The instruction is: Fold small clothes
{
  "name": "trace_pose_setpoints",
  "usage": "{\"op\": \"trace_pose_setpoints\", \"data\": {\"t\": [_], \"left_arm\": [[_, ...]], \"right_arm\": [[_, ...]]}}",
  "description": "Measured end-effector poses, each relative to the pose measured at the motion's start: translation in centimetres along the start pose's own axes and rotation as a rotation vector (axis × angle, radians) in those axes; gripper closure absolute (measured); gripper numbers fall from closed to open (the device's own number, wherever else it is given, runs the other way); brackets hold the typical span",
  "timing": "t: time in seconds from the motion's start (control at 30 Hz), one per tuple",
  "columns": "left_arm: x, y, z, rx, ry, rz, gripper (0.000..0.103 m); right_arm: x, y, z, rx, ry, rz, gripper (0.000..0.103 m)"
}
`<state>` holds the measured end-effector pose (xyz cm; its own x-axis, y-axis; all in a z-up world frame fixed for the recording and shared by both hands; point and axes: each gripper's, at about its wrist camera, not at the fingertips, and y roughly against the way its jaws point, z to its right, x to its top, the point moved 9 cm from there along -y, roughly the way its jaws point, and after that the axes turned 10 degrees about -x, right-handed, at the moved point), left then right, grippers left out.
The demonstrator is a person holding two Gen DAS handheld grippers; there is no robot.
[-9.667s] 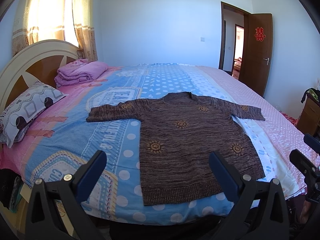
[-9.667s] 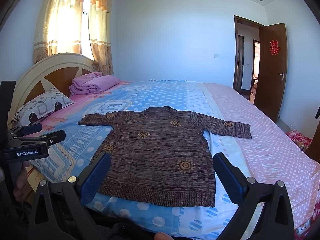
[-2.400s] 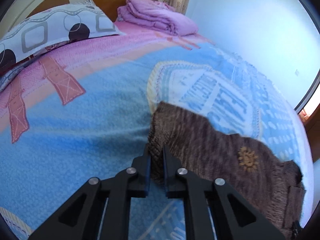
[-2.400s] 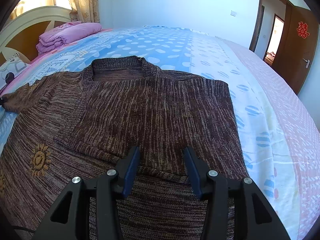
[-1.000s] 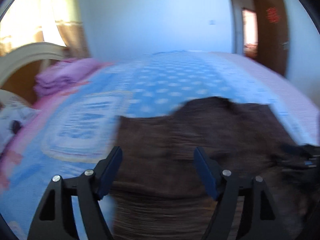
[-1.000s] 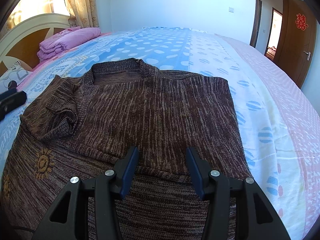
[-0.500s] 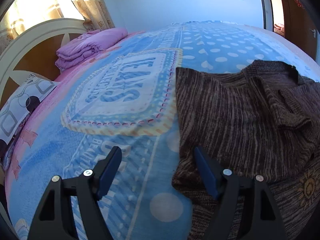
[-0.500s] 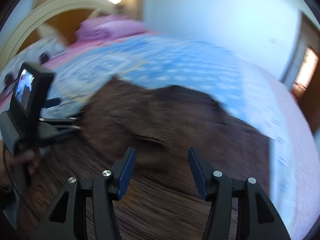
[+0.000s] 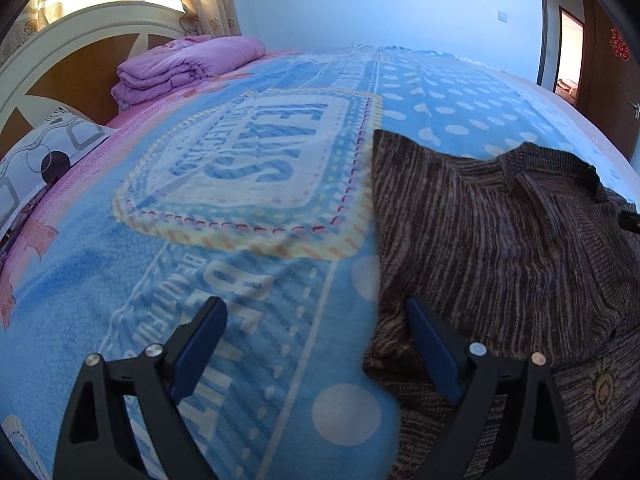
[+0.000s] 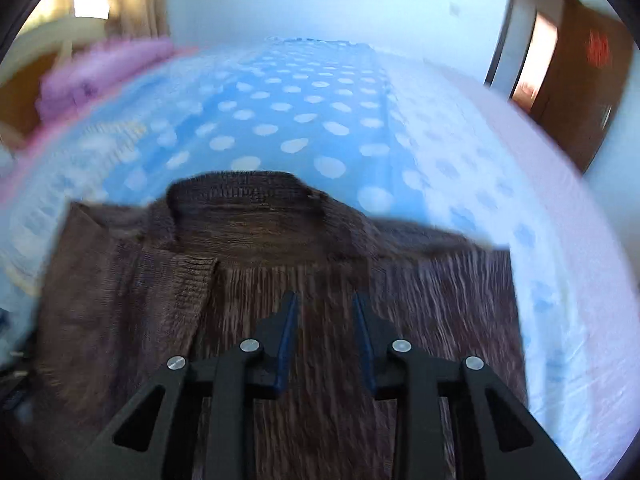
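A brown knitted sweater [image 9: 500,248] with orange sun motifs lies on the bed, both sleeves folded in over its body. My left gripper [image 9: 316,316] hangs low over the sweater's left edge, its jaws opening wide; the right finger [image 9: 432,352] is over the knit, the left one over the blue blanket [image 9: 248,184], nothing gripped. In the blurred right wrist view the sweater [image 10: 280,272] fills the foreground, collar at the far side. My right gripper [image 10: 325,300] is above its middle, jaws closing to a narrow gap with nothing seen between them.
A folded purple quilt [image 9: 188,66] and a patterned pillow [image 9: 44,156] lie by the white and wood headboard [image 9: 80,40]. An open brown door [image 9: 608,68] stands at the far right. Bare blanket stretches left of the sweater and beyond its collar.
My left gripper sank toward the sweater's left edge and its jaws spread wider. My right gripper swung across the sweater toward the collar and its jaws narrowed.
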<state>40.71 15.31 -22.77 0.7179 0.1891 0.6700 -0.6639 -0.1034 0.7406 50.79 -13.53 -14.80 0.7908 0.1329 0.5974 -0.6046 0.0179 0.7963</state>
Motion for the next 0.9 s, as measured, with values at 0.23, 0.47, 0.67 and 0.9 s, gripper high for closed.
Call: {"op": "trace_pose_setpoints", "data": {"t": [0.23, 0.47, 0.67, 0.9], "left_arm": [[-0.1, 0.3, -0.4, 0.042, 0.005, 0.002, 0.003], [-0.5, 0.9, -1.0, 0.067, 0.016, 0.007, 0.0], [-0.6, 1.0, -0.8, 0.074, 0.004, 0.002, 0.0], [-0.8, 0.9, -1.0, 0.05, 0.024, 0.001, 0.0]], "right_arm": [[-5.7, 1.2, -6.1, 0.278, 0.069, -0.108, 0.074], [-6.1, 4.3, -5.5, 0.204, 0.103, 0.036, 0.1], [-8.5, 3.0, -4.6, 0.096, 0.214, 0.005, 0.1], [-4.0, 3.2, -3.4, 0.132, 0.084, 0.054, 0.077]]}}
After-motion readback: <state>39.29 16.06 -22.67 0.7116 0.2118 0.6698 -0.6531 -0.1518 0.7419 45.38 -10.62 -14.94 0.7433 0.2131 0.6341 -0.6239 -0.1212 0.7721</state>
